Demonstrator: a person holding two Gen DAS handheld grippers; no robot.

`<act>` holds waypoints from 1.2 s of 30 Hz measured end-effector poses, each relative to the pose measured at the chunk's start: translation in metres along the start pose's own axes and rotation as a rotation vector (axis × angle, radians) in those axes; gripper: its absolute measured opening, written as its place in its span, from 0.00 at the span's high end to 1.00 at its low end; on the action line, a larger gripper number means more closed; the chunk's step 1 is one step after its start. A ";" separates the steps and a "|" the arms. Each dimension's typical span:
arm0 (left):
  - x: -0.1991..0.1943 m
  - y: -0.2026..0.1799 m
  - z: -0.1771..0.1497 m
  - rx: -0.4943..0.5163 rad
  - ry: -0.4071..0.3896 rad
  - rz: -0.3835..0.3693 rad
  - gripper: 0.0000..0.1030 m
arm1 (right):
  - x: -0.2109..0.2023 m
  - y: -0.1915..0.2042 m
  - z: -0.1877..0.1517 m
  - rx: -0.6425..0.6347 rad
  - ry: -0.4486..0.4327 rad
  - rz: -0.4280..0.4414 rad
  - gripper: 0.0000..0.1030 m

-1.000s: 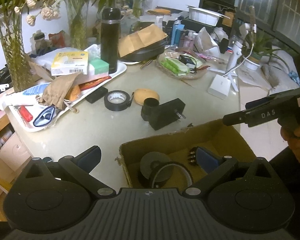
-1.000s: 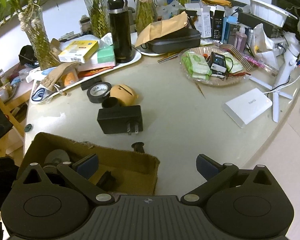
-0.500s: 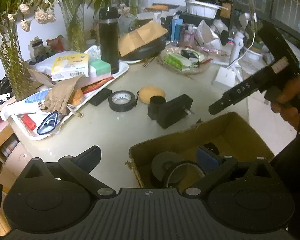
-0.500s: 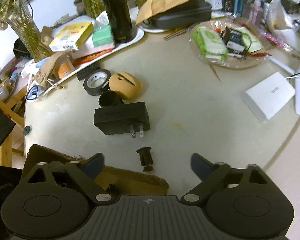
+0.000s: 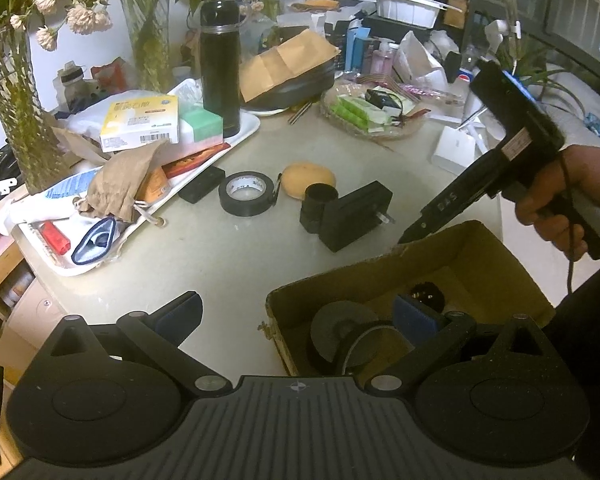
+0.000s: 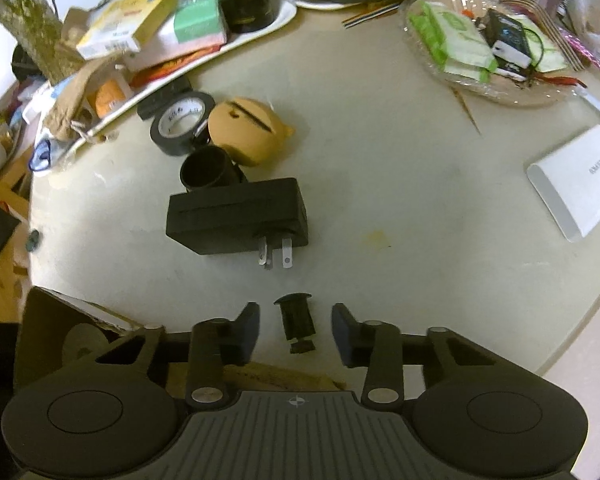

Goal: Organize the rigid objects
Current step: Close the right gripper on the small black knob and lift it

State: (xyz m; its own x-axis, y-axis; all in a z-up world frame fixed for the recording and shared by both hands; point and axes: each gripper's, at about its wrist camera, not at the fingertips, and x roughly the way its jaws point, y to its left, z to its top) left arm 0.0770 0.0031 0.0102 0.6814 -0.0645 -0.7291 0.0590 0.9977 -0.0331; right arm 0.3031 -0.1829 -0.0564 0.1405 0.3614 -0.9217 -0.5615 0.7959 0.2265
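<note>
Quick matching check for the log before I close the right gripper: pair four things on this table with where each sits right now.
Things:
1. small black plug
2. tape roll
3. grey disc
4. black adapter

Places:
A. inside the cardboard box
B. between the right gripper fingers
C. beside the tan pouch
D. mid-table, prongs toward the right wrist camera

Pairs: 1-B, 2-C, 3-A, 4-D

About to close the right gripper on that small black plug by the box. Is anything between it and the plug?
Nothing visible: the small black plug lies on bare table between the open right gripper fingers, apart from the cardboard box.
</note>
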 end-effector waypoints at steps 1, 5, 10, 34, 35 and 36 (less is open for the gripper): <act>0.000 0.000 0.000 -0.001 -0.001 0.001 0.00 | 0.002 0.002 0.001 -0.012 0.005 -0.004 0.65; 0.002 0.001 0.003 -0.004 -0.007 -0.004 0.00 | 0.014 0.007 0.004 -0.057 0.033 -0.034 0.73; 0.005 0.005 0.007 -0.016 -0.011 -0.016 0.00 | 0.017 0.009 0.005 -0.080 0.031 -0.006 0.83; 0.008 0.010 0.014 -0.052 -0.035 -0.055 0.00 | 0.007 -0.017 0.013 -0.017 0.022 0.028 0.60; 0.009 0.011 0.014 -0.055 -0.033 -0.053 0.00 | 0.010 -0.015 0.012 -0.022 0.031 0.020 0.59; 0.009 0.012 0.014 -0.059 -0.031 -0.052 0.00 | 0.013 -0.014 0.012 -0.028 0.040 0.013 0.59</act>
State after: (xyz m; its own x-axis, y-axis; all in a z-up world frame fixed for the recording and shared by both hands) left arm 0.0943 0.0137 0.0126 0.7010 -0.1162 -0.7036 0.0525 0.9924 -0.1116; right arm 0.3227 -0.1836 -0.0675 0.1009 0.3515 -0.9307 -0.5855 0.7773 0.2302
